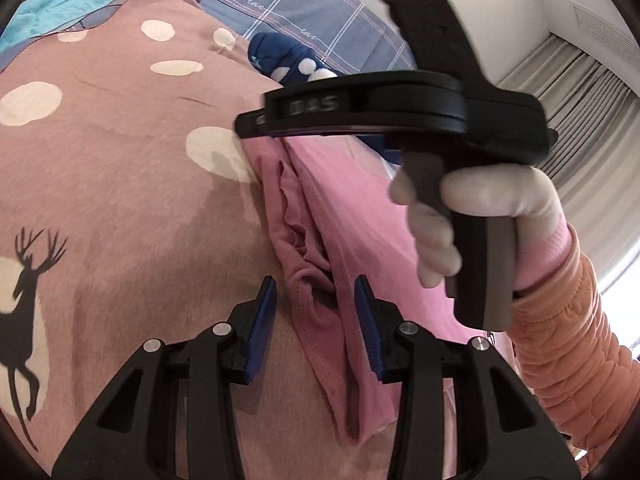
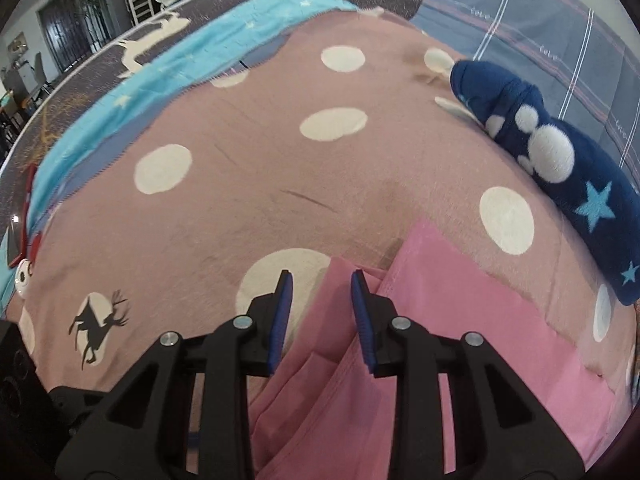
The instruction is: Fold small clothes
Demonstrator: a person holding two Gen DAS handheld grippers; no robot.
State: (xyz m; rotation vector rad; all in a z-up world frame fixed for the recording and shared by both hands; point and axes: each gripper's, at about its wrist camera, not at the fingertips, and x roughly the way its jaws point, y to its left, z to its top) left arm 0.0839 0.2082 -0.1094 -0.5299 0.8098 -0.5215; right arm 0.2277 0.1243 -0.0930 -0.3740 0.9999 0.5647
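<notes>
At the far left of the left wrist view, a deer silhouette (image 1: 28, 280) is printed on the mauve spotted bedspread (image 1: 120, 184) that covers the bed. Toward the centre, a pink garment (image 1: 320, 248) is seen lying bunched and creased on the bedspread, running from mid-frame down to the lower edge. The left hand-held gripper (image 1: 316, 320) is held at the bottom centre with its blue pads partly apart; a ridge of the pink cloth lies between them, but whether it is pressed cannot be told. At the right, a gloved hand (image 1: 460, 224) is wrapped around the other tool's handle.

In the right wrist view, the right hand-held gripper (image 2: 320, 316) is shown bottom centre, pads parted, over flat folds of the garment (image 2: 460, 320), nothing gripped. A navy starred sock (image 2: 560, 176) lies at the upper right.
</notes>
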